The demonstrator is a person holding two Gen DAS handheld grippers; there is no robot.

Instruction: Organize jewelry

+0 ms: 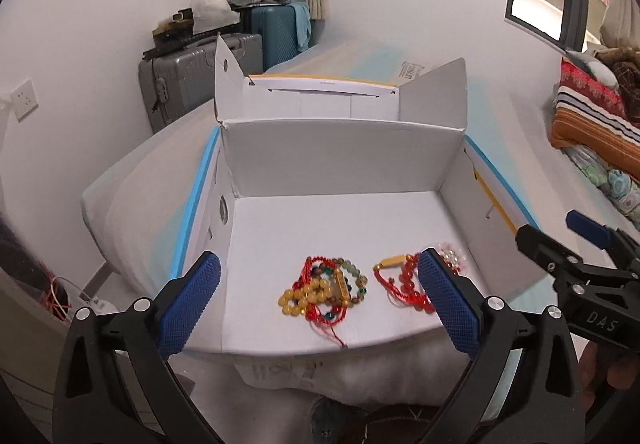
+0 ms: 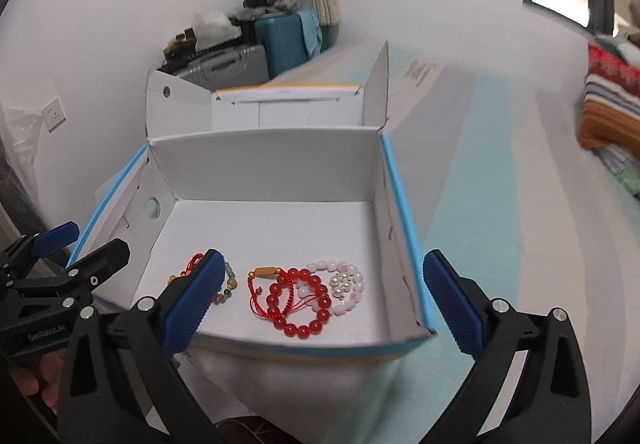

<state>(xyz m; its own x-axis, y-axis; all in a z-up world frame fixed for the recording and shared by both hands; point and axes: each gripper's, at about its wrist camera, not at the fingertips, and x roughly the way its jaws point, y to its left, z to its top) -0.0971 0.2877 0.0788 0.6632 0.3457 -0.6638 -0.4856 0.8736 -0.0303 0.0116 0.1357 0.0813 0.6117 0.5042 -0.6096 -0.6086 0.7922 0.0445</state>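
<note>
From the left wrist camera, my left gripper [image 1: 319,286] stood wide, its two blue pads [image 1: 191,298] holding nothing, poised over the near edge of the one white cardboard box [image 1: 340,160]. On the box floor I counted two heaps of jewelry: at 6 o'clock a tangle [image 1: 326,294] of yellow beads, mixed-colour beads and red cord, and at 4 o'clock a red bead bracelet [image 1: 404,280] with a gold tube, partly hidden by my right pad. The right gripper [image 1: 560,240] entered at 3 o'clock, its body marked "DAS".

From the right wrist camera, my right gripper [image 2: 320,286] was also wide and empty. I counted three pieces clearly: the red bead bracelet [image 2: 300,304], a pink bead bracelet [image 2: 348,284] and a small pearl cluster [image 2: 343,282] inside it. The tangle [image 2: 224,282] sat behind my left pad. The left gripper [image 2: 80,248] at 9 o'clock read "GenRobot.AI".
</note>
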